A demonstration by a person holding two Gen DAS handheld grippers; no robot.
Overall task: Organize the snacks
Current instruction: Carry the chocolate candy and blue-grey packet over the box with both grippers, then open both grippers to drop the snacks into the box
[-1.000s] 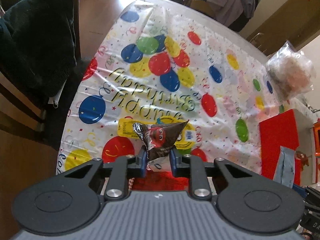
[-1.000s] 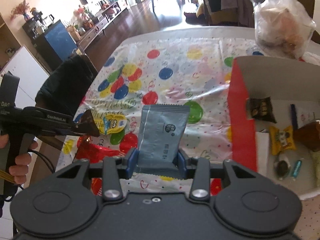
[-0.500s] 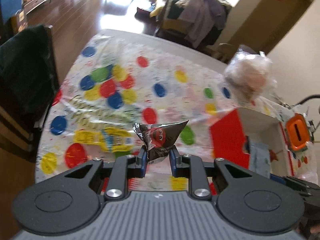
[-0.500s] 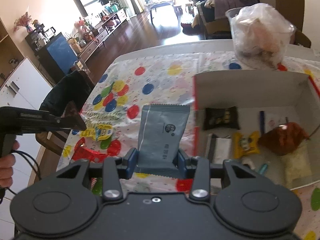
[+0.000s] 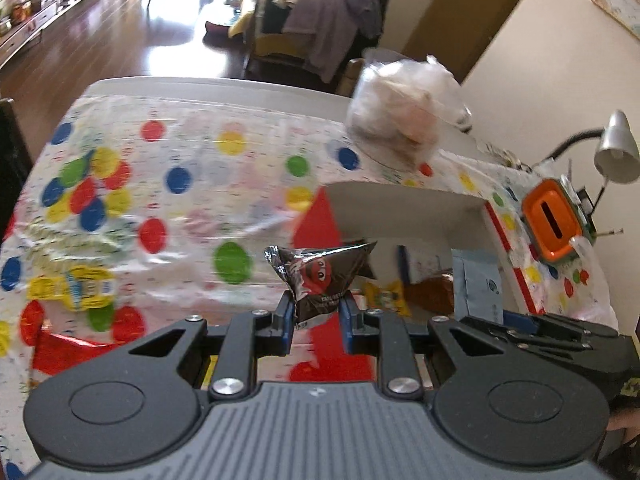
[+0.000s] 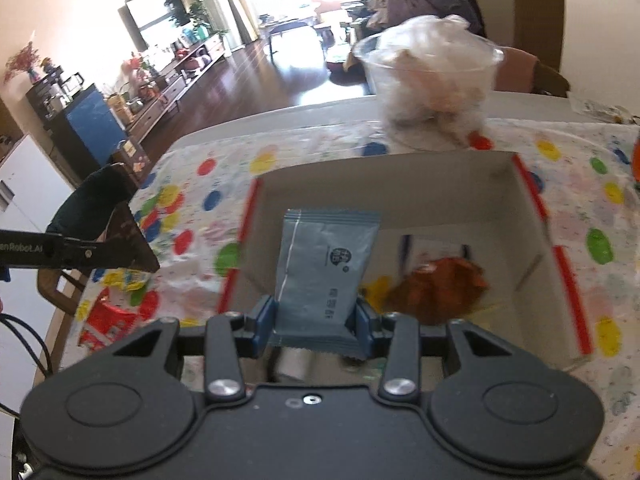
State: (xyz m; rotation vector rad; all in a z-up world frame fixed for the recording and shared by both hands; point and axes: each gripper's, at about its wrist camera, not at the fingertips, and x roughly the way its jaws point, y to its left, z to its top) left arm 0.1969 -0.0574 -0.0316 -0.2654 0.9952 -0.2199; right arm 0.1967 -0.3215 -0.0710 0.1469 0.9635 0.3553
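My left gripper (image 5: 316,314) is shut on a dark brown candy packet (image 5: 320,276) with a red face, held in the air at the near left corner of the red-and-white box (image 5: 400,208). My right gripper (image 6: 316,318) is shut on a grey-blue snack packet (image 6: 326,268), held upright over the box (image 6: 384,188) interior. Inside the box lie a brown crinkled bag (image 6: 440,288) and a yellow packet (image 5: 384,296). The right gripper (image 5: 516,328) and its blue packet (image 5: 478,288) also show in the left wrist view. The left gripper with its dark packet (image 6: 132,240) shows at the left of the right wrist view.
A yellow packet (image 5: 72,288) and a red packet (image 6: 106,320) lie on the balloon-print tablecloth (image 5: 192,184) left of the box. A clear tub holding a white bag (image 6: 430,92) stands behind the box. An orange container (image 5: 554,220) and a desk lamp (image 5: 614,148) stand at the right.
Both grippers have swung to the right, from over the tablecloth to the box, each keeping its packet. The right one now hangs over the box interior.
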